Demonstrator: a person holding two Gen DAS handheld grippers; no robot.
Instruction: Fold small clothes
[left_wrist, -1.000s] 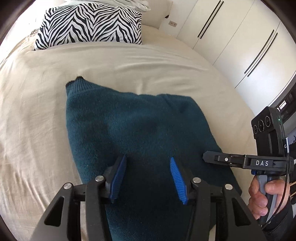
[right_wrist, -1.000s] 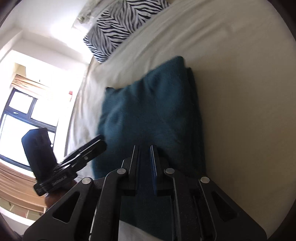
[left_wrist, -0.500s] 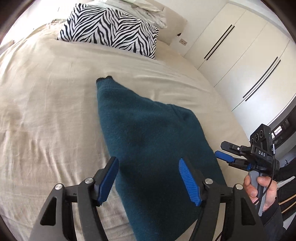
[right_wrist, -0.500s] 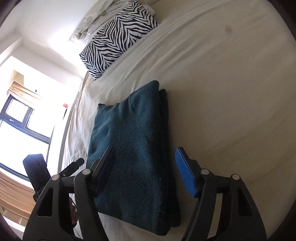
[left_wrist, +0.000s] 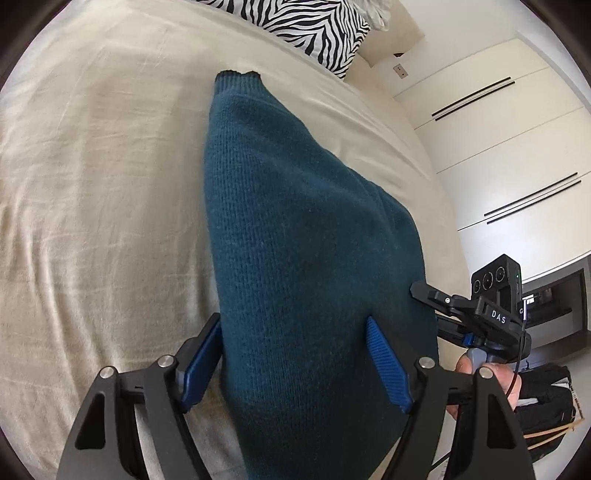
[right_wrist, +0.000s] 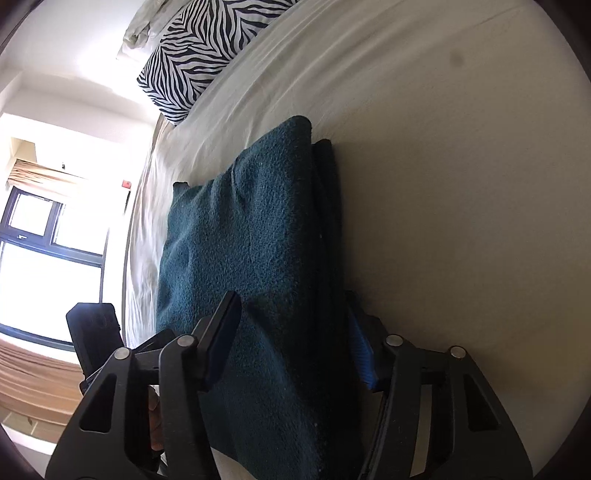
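Note:
A dark teal knitted sweater lies folded into a long stack on the cream bed sheet; it also shows in the right wrist view. My left gripper is open with its blue pads on either side of the sweater's near left end. My right gripper is open and straddles the folded near right end, one finger on top and one by the bed side. The right gripper also shows in the left wrist view.
A zebra-striped pillow lies at the head of the bed, also in the right wrist view. White wardrobe doors stand to the right. A window is on the left beyond the bed.
The right gripper went from shut to open. Both grippers then moved down and forward, and their open jaws now straddle the sweater's near end.

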